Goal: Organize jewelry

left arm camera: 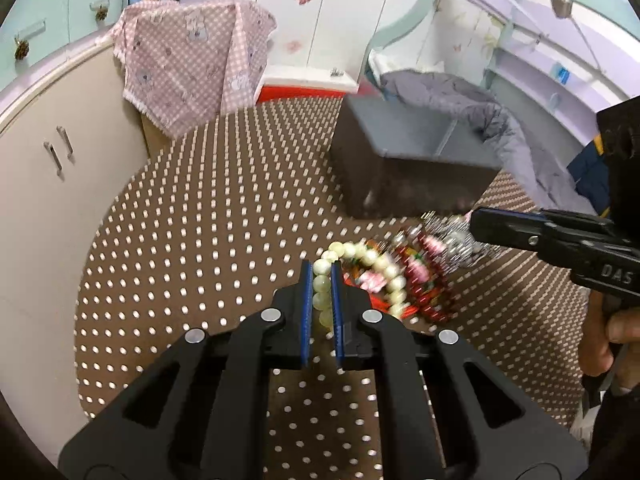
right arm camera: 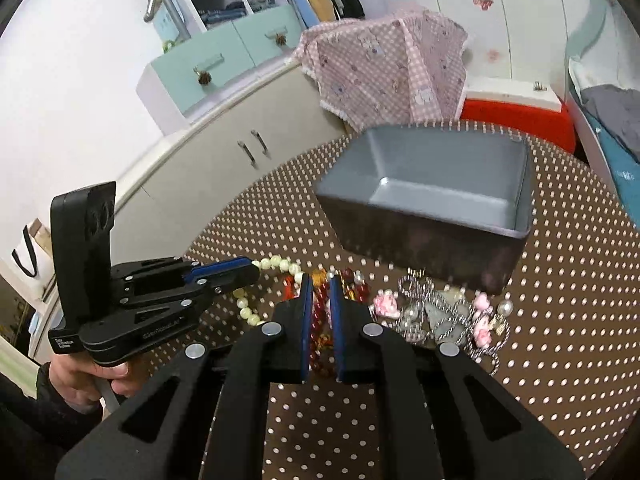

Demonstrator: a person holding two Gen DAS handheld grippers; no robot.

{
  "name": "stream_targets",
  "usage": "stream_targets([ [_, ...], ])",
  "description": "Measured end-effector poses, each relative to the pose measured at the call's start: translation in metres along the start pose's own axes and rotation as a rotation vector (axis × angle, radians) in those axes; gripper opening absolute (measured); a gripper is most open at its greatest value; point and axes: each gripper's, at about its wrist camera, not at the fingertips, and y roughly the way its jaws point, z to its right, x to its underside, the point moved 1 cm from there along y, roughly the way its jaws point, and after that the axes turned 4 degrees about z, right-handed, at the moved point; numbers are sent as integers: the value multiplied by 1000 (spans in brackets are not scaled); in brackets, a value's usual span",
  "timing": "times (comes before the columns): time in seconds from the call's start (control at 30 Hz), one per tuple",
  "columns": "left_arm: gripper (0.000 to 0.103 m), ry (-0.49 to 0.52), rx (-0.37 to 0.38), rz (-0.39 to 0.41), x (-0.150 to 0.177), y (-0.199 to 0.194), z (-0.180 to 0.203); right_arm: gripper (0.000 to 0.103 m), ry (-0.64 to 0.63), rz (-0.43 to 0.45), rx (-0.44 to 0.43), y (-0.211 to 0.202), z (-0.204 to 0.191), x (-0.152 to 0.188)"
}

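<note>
On the brown dotted worktop (right arm camera: 560,360) a heap of jewelry lies just in front of a grey box (right arm camera: 436,200), which stands open at about twelve o'clock from the heap. The left claw (left arm camera: 321,280) is pinched shut on a strand of pale green beads (left arm camera: 372,258); the beads run up between its blue pads (left arm camera: 307,300) and curl away toward two o'clock. From the right wrist view the same claw comes in from nine o'clock, its tip at the pale strand, with the person's hand (right arm camera: 80,380) on its handle below.

The right claw (right arm camera: 321,280) is closed on a string of red beads (right arm camera: 319,312), gripped between its pads with more red and amber beads showing just beyond the tips (the left view is too blurred to confirm which strand it grips). At three o'clock from that claw lies a tangle of silver chain (right arm camera: 440,316) with pink charms (right arm camera: 386,306) and pearls, touching the red beads' side of the heap and lying just below the box's front wall. A pink checked cloth (right arm camera: 392,68) hangs over something beyond the worktop's far edge.
</note>
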Motion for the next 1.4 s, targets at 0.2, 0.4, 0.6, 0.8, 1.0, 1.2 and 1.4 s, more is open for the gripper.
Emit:
stream_targets([
  [0.2, 9, 14, -9, 39, -10, -12, 2, 20, -126, -122, 76, 25, -16, 13],
  [0.4, 9, 3, -11, 45, -6, -18, 1, 21, -207, -163, 158, 59, -23, 25],
  [0.6, 9, -3, -11, 63, -7, -29, -1, 6, -189, -113, 117, 39, -21, 23],
  [0.8, 9, 21, 15, 115, -23, -44, 5, 6, -67, -8, 16, -7, -3, 1],
  [1.0, 9, 54, 55, 181, -51, -60, 17, 6, 19, 95, -83, -46, 2, -29],
  [1.2, 9, 85, 93, 230, -80, -64, 30, 6, 8, 181, -77, -77, 4, -60],
  [1.4, 9, 105, 155, 243, -115, -48, 48, 6, -12, 226, -9, -76, 19, -99],
])
